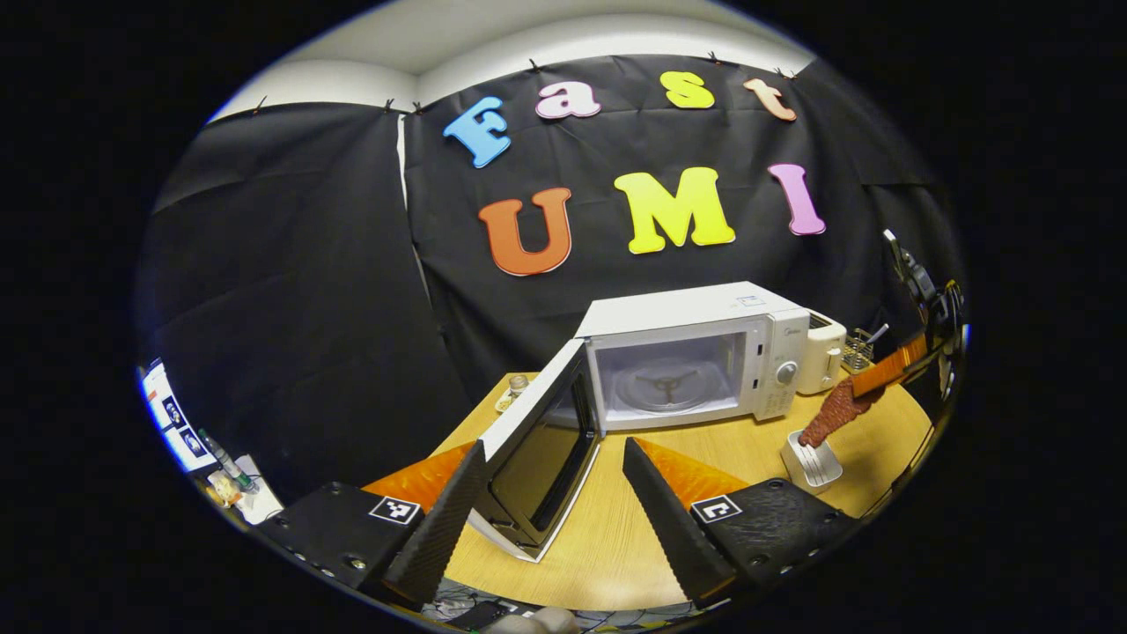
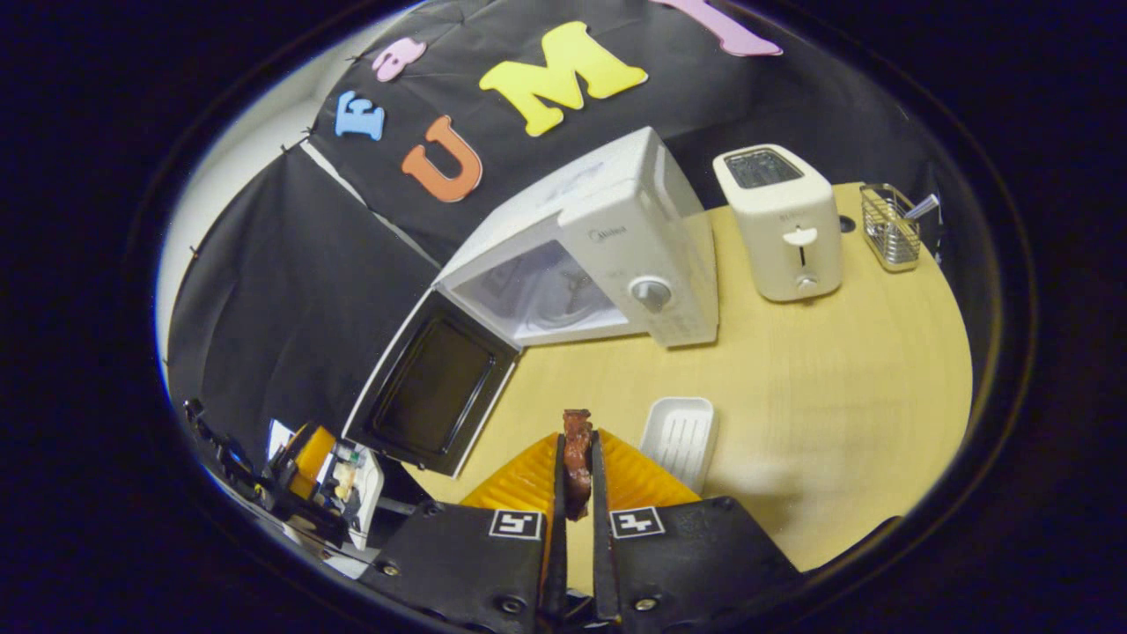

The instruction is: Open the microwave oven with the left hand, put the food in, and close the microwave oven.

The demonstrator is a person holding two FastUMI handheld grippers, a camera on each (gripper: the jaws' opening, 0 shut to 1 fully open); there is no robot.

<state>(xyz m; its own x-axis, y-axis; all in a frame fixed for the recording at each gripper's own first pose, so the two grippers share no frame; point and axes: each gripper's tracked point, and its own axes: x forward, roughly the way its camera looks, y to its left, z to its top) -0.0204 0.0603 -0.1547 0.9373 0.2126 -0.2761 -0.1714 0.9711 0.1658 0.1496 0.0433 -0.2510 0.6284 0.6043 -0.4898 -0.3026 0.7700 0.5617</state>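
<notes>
Brown meat strip, clamped in the right tongs above the desk, could clip the microwave door at ten o'clock; left tongs gape apart.

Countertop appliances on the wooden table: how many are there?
2. A white microwave stands with its door open; a white toaster stands just beside its control-panel side. More may sit outside the views.

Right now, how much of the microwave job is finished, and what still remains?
Done: the microwave door stands open, its cavity empty. In hand: the right gripper is shut on the food, lifted off the small white tray. The left gripper is open. Left: place the food inside, close the door.
</notes>
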